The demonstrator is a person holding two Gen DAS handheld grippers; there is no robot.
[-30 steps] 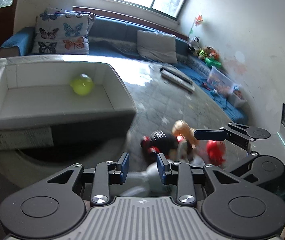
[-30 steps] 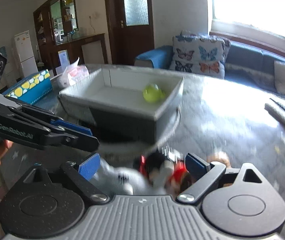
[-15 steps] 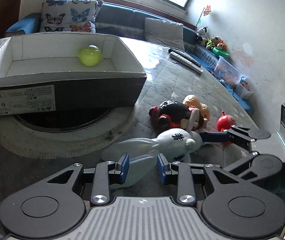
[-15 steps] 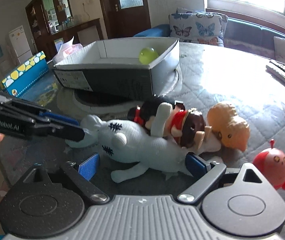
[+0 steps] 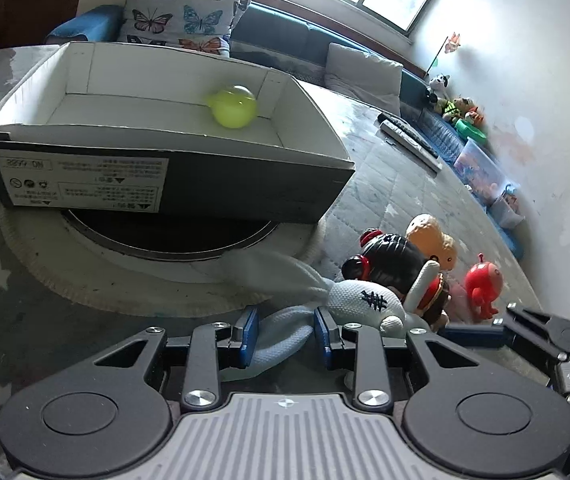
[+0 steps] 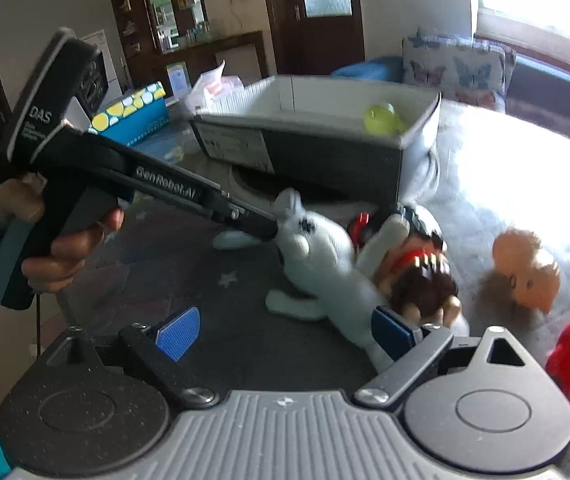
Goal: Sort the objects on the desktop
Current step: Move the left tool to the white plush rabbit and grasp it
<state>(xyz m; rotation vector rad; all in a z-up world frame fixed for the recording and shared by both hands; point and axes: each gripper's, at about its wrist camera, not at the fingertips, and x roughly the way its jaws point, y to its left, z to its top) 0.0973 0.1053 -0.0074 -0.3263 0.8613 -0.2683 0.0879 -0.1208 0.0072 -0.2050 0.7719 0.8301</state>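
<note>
A pale blue plush rabbit (image 5: pixel 361 304) lies on the table with one long ear between my left gripper's (image 5: pixel 285 336) blue pads; the pads stand at the ear's sides, gripping it. In the right wrist view the rabbit (image 6: pixel 321 256) is held by the left gripper's tip. My right gripper (image 6: pixel 285 330) is open, its pads either side of the rabbit's rear. A black-haired doll (image 5: pixel 393 256), an orange figure (image 5: pixel 433 242) and a red toy (image 5: pixel 483 286) lie beside it. A white-lined cardboard box (image 5: pixel 173 176) holds a yellow-green ball (image 5: pixel 233 107).
The box rests on a round mat over a dark disc (image 5: pixel 165 236). Remote controls (image 5: pixel 409 140) lie farther back on the grey tablecloth. A sofa with butterfly cushions (image 5: pixel 181 20) stands behind. A blue spotted box (image 6: pixel 133 112) sits at the left.
My left gripper has moved forward onto the rabbit's ear and closed around it. The right gripper has shifted; the rabbit's front is pulled up and left.
</note>
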